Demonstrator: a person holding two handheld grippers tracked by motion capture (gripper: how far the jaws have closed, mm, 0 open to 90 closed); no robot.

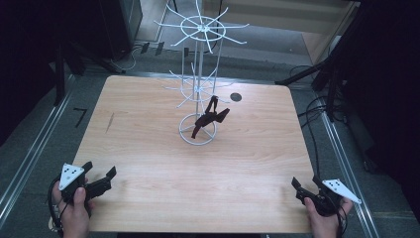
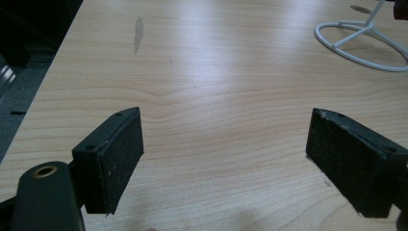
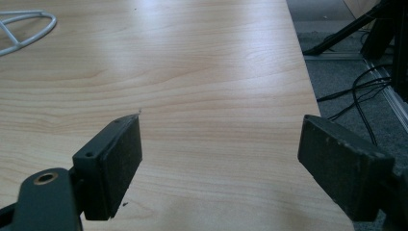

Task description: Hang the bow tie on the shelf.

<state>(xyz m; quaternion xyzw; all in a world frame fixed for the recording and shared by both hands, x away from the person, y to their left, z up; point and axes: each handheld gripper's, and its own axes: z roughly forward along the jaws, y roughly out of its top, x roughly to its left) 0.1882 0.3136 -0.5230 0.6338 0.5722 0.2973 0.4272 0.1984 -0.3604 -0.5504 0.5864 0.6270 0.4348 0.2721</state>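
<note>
Both tongs idle at near corners of counter [image 1: 148,163], jaws wide, nothing held: left tongs [image 1: 101,179], right tongs [image 1: 298,187]. Dark item [image 1: 210,118] hangs on white wire rack [image 1: 197,87], well ahead, between both tongs. Judgement: approach slow, jaws wide, pinch strap, lift clear of hook without tipping rack. No containers here

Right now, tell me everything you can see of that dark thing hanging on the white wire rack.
The dark thing looks like a pair of sunglasses, dark frame, arms partly folded, though it is too small to be sure. It hangs tilted from a lower hook of the white wire rack, just above the rack's round base ring near the middle of the wooden table. Only the rack touches it; both grippers are far off.
</note>
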